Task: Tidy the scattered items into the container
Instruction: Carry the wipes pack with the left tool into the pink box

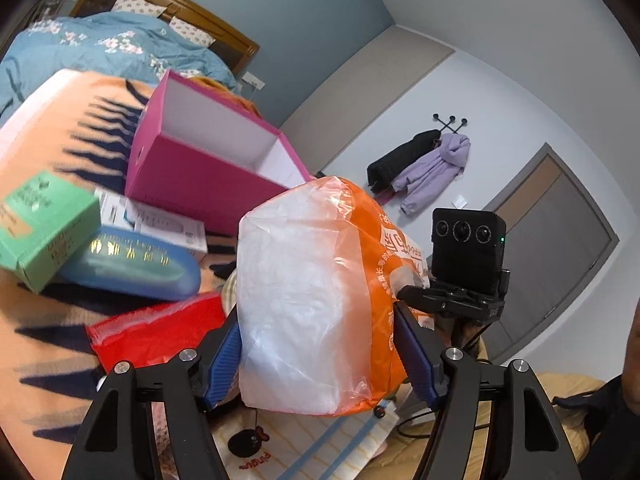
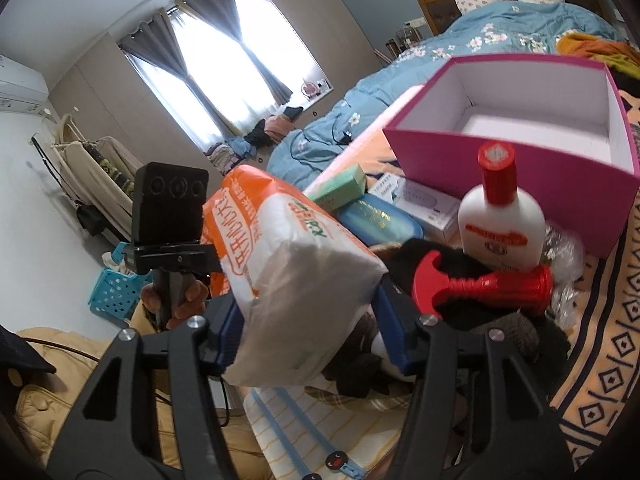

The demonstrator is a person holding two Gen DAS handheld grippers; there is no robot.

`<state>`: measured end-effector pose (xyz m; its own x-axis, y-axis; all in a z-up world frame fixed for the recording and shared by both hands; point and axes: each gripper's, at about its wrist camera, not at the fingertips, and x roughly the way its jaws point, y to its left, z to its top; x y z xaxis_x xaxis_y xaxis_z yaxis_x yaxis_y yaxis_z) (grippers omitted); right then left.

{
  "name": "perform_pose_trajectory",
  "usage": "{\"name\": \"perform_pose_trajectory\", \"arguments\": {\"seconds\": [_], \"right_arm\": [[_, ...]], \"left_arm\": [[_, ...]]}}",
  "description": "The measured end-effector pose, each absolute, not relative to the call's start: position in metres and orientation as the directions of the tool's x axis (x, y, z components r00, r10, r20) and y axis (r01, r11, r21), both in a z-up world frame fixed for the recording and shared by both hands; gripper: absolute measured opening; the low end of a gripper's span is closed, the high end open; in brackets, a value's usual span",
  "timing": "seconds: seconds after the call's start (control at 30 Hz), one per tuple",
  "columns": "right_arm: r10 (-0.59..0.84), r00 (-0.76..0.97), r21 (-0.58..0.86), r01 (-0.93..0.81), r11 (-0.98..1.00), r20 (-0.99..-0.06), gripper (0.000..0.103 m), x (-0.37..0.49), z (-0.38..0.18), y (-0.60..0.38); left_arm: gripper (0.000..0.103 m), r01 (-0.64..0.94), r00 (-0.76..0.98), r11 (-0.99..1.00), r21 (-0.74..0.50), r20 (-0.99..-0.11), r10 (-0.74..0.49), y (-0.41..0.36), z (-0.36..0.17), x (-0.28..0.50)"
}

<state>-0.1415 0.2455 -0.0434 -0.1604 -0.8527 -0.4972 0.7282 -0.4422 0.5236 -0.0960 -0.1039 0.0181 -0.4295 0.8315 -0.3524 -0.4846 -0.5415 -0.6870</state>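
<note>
The bed [image 2: 500,36] with its blue floral quilt fills the far background, and an orange patterned blanket [image 1: 48,128] spreads over the surface where the clutter lies. On that blanket stands the pink box [image 2: 520,148], open at the top, its white inside bare in both views; its near wall rises just behind the scattered things and the air above its rim is free.

The tissue pack [image 1: 312,304], white with an orange printed wrapper, is held up off the blanket, in front of the box and lower than its far rim in the right wrist view. The left tool [image 1: 316,360] is clamped on one end of it, blue pads pressed to both sides; the right tool [image 2: 312,332] grips the other end the same way. Each view shows the other tool's black camera block beside the pack.

A white bottle [image 2: 502,220] with a red cap stands upright just before the box wall, with a red ribbed handle [image 2: 480,288] lying across dark plush stuff in front of it. Left of these sit a blue oval case [image 1: 132,264], a green carton [image 1: 44,228] leaning on it, and a white carton [image 1: 160,220] partly hidden behind. A red pouch [image 1: 156,332] lies nearest the left tool, its lower edge cut off by the tool's frame. The pack's print is too blurred to read.
</note>
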Motion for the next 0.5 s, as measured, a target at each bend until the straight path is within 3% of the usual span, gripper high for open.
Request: {"name": "perform_pose_trajectory", "arguments": {"seconds": [0.5], "right_arm": [[-0.873,-0.252,0.537,0.707,-0.461,-0.418,0.058,-0.233,0.032,0.262]], "left_arm": [[0.071,-0.506,-0.485,-0.657,-0.559,-0.445,0.753,-0.080,0.116,-0.196]]}}
